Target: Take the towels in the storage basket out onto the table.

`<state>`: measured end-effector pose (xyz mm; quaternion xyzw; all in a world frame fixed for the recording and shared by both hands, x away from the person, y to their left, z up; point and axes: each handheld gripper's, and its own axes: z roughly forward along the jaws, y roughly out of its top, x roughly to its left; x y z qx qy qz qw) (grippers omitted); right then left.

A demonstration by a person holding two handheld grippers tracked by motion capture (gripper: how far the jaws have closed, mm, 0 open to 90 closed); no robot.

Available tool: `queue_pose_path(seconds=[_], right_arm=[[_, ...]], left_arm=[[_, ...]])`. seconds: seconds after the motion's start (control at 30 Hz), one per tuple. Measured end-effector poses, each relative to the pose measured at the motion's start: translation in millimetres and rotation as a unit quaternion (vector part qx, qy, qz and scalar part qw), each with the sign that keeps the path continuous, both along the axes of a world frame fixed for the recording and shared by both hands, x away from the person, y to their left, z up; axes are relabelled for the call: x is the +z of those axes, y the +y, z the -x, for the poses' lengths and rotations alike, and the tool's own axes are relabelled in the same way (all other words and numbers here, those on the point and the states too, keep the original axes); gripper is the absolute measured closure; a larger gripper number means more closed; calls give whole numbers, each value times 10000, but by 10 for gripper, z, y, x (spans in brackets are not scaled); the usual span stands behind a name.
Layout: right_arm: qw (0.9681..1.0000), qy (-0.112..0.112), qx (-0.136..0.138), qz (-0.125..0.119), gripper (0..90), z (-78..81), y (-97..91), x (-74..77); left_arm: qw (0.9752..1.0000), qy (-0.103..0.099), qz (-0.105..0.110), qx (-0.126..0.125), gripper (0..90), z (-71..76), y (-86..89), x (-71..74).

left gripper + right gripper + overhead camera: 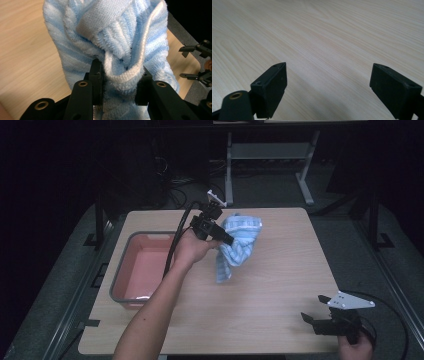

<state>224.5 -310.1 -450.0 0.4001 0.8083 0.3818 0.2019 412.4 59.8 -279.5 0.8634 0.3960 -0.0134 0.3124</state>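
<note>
Our left gripper (227, 240) clamps the blue striped towel (240, 242) — the right gripper (320, 309) gapes empty; a loose fold could slip — missing the pink bin (131, 265).

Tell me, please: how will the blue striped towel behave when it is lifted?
Probably floppy: the towel hangs in loose folds from the left gripper. Likely light, since one pinch holds it. Its looped pile should resist slipping.

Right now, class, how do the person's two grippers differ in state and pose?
The left gripper is clamped on the blue striped towel; the right gripper stands open with nothing between its jaws. The left gripper is raised, holding the towel up beside the pink tub; the right gripper sits low at the table's near corner. Both have black jaws.
</note>
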Motion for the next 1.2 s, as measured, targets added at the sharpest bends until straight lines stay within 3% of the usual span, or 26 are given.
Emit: queue_pose_path(seconds=[0.5,0.93,1.2], right_arm=[[10000,43,-58,-55,137,-6,-7,-6],[10000,12,-28,-43,137,-7,3,-5],[10000,16,-2,-40,137,-14,18,-7]], left_arm=[[9996,288,62,-19,662,-89,-214,-428],[9994,335,29,-68,659,-109,-358,-597],[9992,394,45,40,657,-133,-394,-731]])
